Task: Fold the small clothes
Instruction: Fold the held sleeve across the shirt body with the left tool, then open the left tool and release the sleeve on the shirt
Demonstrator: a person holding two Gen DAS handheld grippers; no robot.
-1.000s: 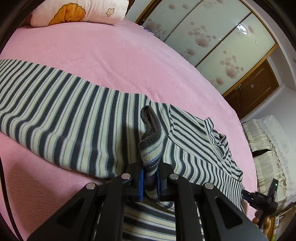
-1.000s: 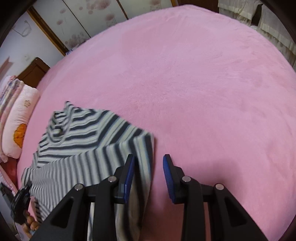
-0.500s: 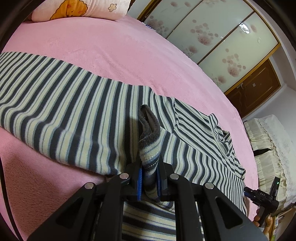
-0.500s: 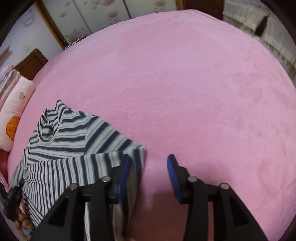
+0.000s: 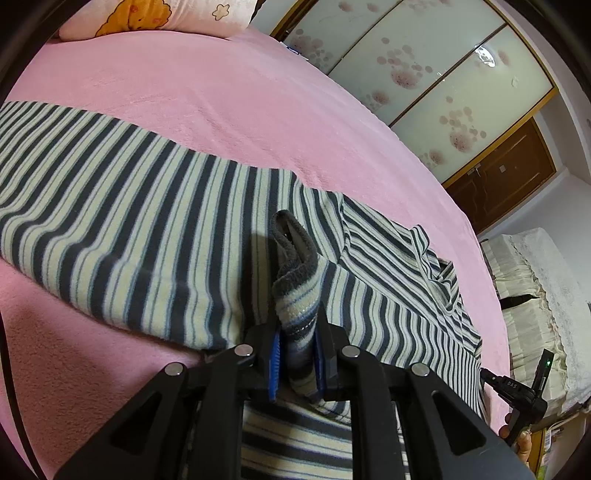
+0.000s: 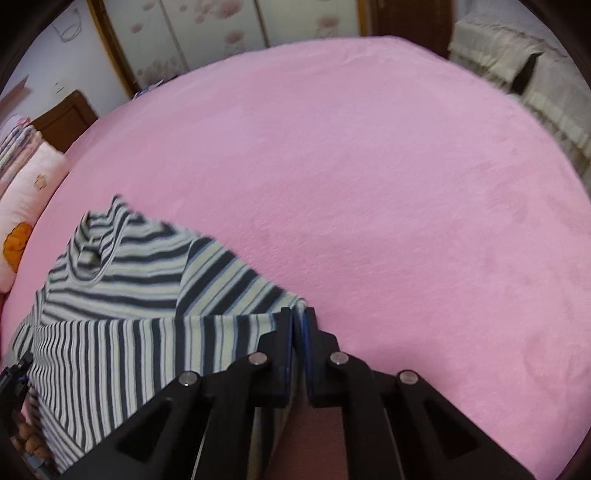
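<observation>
The right gripper (image 6: 298,325), open a second ago, is now clenching the shirt (image 6: 155,295) corner on the bed (image 6: 369,166); the left gripper (image 5: 297,354), jaws easing open, is pinching a cuff (image 5: 295,280), so folding is starting.

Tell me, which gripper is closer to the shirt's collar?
Right. The right gripper grips the shirt edge beside the collar; the left gripper holds a cuff farther away.

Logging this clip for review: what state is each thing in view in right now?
Striped top: lying flat on the pink blanket, one sleeve spread out.
Sleeve cuff: lifted, bunched between the left gripper's pads.
Left gripper: jaws opening, cuff between them.
Right gripper: shut on the top's corner.
Pillow: resting at the blanket's edge.
</observation>
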